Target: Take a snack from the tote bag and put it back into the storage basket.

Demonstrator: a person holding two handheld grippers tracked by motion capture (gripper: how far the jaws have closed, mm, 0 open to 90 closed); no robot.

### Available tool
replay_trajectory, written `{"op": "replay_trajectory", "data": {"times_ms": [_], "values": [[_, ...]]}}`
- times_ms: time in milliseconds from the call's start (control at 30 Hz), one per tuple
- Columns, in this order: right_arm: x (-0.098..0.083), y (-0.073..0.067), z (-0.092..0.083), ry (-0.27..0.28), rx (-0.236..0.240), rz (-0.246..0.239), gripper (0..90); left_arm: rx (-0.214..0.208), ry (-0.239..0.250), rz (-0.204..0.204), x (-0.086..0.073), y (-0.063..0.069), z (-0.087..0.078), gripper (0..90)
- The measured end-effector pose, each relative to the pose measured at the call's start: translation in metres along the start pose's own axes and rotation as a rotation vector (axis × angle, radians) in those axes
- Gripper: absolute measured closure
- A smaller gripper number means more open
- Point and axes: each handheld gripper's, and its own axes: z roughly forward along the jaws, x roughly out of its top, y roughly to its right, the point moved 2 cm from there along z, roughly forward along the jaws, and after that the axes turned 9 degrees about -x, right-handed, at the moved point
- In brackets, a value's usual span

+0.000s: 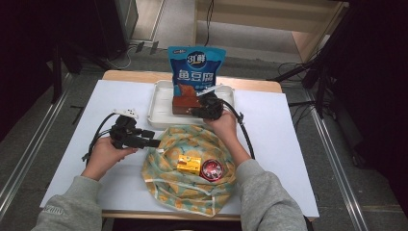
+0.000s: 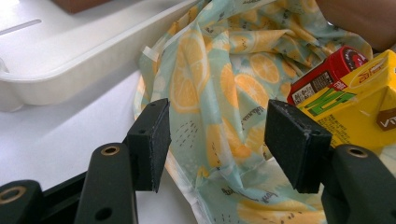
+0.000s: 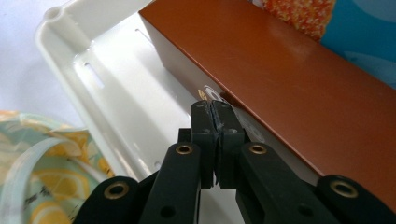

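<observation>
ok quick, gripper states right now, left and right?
Left gripper: open, nothing between the pads, cloth bag just ahead.
Right gripper: shut, empty, tips at the brown box in the white tray.

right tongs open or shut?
Shut. The right tongs have their pads pressed together with nothing between them, tips against the brown box in the white tray.
</observation>
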Motion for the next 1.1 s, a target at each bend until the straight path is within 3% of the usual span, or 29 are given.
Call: {"op": "replay_trajectory", "data": {"times_ms": [567,800,1100], "values": [[0.005,0.013,0.011,-0.004,-0.042,0.035,90.0,-0.009,0.0,-0.003,0.0,0.0,0.001,41.4],[0.003,0.014,0.011,0.0,-0.019,0.042,89.0,-0.007,-0.001,0.001,0.0,0.001,0.001,41.5],[0.001,0.013,-0.003,0.005,0.038,0.066,75.1,-0.005,0.005,-0.001,0.0,0.001,-0.002,41.2]]}}
